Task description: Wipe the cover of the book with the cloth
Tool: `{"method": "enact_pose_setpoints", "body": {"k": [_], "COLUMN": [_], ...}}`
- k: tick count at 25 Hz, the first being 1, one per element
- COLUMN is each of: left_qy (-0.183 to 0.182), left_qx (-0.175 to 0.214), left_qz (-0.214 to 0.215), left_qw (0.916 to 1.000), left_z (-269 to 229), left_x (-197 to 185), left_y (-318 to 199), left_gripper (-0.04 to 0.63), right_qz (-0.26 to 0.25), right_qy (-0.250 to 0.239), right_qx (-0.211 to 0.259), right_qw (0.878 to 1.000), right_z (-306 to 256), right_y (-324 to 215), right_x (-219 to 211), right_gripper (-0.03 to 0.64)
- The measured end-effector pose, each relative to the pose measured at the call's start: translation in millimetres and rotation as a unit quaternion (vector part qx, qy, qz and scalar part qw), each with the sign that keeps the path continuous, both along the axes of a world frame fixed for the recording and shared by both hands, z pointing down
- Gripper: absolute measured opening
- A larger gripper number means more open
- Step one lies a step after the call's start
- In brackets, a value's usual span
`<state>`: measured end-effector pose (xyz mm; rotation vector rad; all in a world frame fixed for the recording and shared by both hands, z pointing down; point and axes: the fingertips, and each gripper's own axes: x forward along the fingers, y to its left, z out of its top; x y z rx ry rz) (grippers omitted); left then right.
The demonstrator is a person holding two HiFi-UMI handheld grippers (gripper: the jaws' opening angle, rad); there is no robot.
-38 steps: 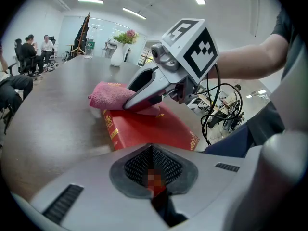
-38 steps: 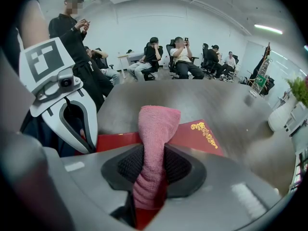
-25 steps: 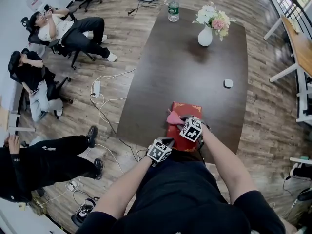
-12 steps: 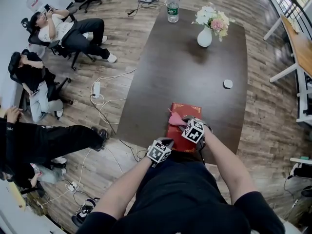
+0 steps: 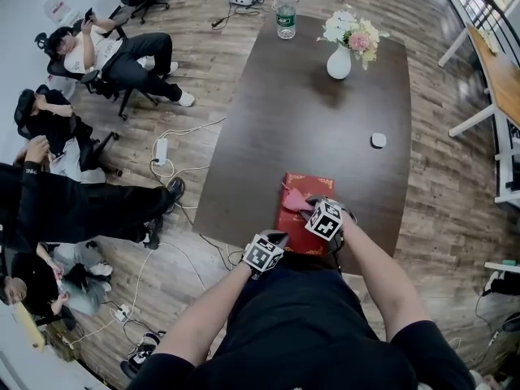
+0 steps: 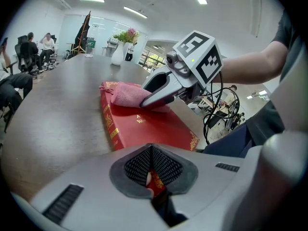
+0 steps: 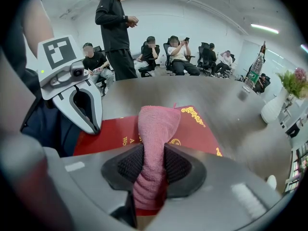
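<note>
Book (image 5: 314, 185), one; left tongs (image 6: 153, 179) pinch it; right tongs (image 7: 150, 170) clamp one cloth (image 7: 157, 124).

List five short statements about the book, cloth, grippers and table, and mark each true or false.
1. The right gripper grips the cloth, which lies on the book. True.
2. The left gripper is open and empty. False: its jaws are shut on the book's near edge.
3. A vase of flowers stands at the far end of the table. True.
4. The bottle lies on its side. False: it stands upright.
5. The cloth is blue. False: it is pink.
</note>
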<state>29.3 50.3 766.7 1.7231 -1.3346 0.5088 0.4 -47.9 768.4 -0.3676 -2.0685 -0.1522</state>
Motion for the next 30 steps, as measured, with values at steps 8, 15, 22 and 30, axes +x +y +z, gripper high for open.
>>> {"method": "enact_pose_setpoints", "body": {"k": [8, 15, 22, 30], "left_qy": [0.000, -0.010, -0.016, -0.018], "left_qx": [-0.004, -0.009, -0.011, -0.010], "left_qz": [0.000, 0.004, 0.009, 0.008], "left_qw": [1.0000, 0.9999, 0.9998, 0.9997], "left_z": [1, -2, -2, 2], "left_x": [-2, 1, 2, 1], "left_y": [0, 2, 2, 1], "left_gripper": [-0.005, -0.005, -0.005, -0.005], "right_qz": [0.002, 0.007, 0.009, 0.011], "right_qy": [0.004, 0.004, 0.005, 0.005], "right_qx": [0.004, 0.006, 0.006, 0.005], "right_qw": [1.000, 1.000, 1.000, 1.000], "right_z": [1, -2, -3, 2], "right_y": [-5, -8, -10, -14], "right_x": [8, 17, 19, 24], "right_gripper": [0.121, 0.121, 0.121, 0.121]}}
